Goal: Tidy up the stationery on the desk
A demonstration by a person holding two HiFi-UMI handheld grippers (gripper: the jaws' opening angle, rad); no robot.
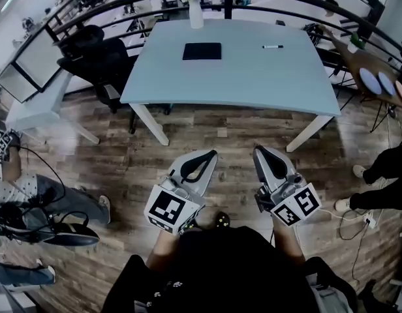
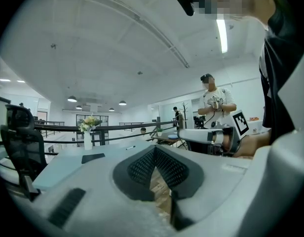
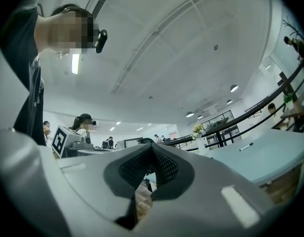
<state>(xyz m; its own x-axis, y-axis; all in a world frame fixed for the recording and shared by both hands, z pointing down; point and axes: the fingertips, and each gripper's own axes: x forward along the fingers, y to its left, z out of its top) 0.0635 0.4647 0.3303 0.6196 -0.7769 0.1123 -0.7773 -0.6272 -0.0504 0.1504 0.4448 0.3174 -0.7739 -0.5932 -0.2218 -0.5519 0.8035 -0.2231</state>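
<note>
A pale blue desk stands ahead of me. On it lie a black notebook near the far middle and a marker pen to its right. My left gripper and right gripper hover over the wooden floor, well short of the desk's front edge, both shut with nothing between the jaws. The left gripper view shows the notebook and the pen on the desk beyond my shut left gripper. In the right gripper view my right gripper is shut, and the pen lies on the desk.
A white vase of flowers stands at the desk's far edge, before a black railing. A black office chair sits left of the desk, a round table to its right. People stand around; cables lie on the floor.
</note>
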